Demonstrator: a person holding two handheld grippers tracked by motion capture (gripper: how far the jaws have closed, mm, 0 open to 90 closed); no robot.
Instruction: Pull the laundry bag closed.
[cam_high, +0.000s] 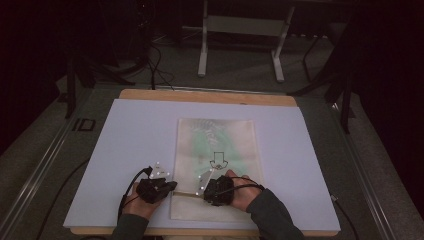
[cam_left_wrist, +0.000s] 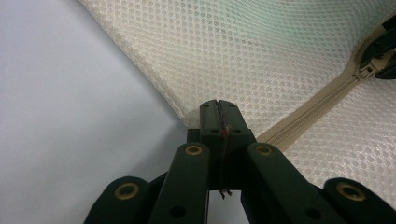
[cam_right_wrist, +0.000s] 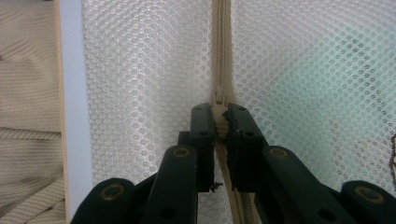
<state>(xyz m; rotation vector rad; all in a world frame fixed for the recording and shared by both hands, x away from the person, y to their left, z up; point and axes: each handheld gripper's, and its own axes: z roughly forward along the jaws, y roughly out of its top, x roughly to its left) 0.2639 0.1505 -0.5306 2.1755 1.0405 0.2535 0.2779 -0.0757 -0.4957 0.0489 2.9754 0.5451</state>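
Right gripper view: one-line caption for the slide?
Right gripper shut on the zipper pull of a cream mesh bag, beige zipper running straight ahead.

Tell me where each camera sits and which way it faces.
High view: above the near edge, looking forward and down at the mesh bag; forearms, both hands.
Left gripper view: on the left tool, pinching the bag's edge.
Right gripper view: on the right tool, clamping the zipper pull.
Shared: both gripper views see the zipper.
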